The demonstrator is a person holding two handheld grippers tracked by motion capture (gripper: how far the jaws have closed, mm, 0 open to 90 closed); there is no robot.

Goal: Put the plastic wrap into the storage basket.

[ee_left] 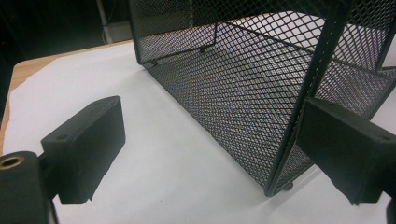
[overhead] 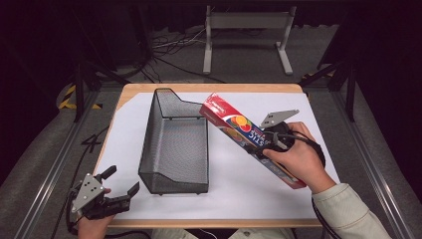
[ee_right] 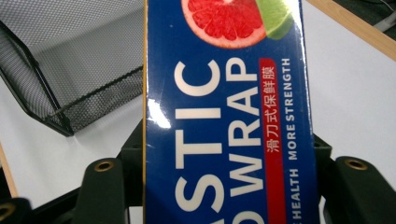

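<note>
In the high view, a long blue-and-red cardboard plastic-wrap box (overhead: 249,137) is held tilted just right of the black wire-mesh basket (overhead: 174,144), clamped by the right gripper (overhead: 271,142). The left gripper (overhead: 119,184) is seen near the basket's front left corner.

In the left gripper view, the jaws are spread apart, empty, with the basket's corner (ee_left: 280,140) between them.

In the right gripper view, the box (ee_right: 224,116) is pressed between both jaws.

The plastic wrap box (ee_right: 224,112) runs past the right gripper view's edges, hiding the fingers' pads.
</note>
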